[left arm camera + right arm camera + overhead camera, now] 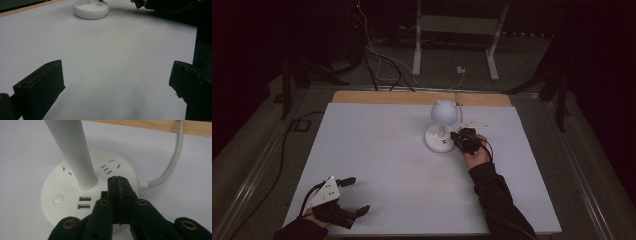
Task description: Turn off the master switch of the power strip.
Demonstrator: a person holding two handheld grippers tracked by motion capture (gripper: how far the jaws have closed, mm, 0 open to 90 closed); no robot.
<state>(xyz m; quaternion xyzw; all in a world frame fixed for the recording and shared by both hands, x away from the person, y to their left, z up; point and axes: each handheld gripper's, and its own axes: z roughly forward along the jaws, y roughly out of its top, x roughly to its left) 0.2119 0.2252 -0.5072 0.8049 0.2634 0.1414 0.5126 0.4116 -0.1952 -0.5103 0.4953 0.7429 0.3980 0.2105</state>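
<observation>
A white desk lamp stands at the table's far middle, with a round head [445,112] on a stem [72,150] rising from a disc base [57,185]. The base top carries socket slots, two USB ports [85,203] and a round button [58,199]. My right gripper [117,180] is shut with nothing between its jaws; its tips sit over the base's right side, just below the socket slots. In the high view it [458,136] is at the base's right edge [434,142]. My left gripper [358,195] stands open and empty near the front left corner, its jaws wide [116,75] above bare table.
The lamp's white cable [172,165] runs off the base toward the wooden strip [412,97] at the far edge. A white mat [377,160] covers the table. Behind it stand white frame legs [417,45] and loose cables on the floor.
</observation>
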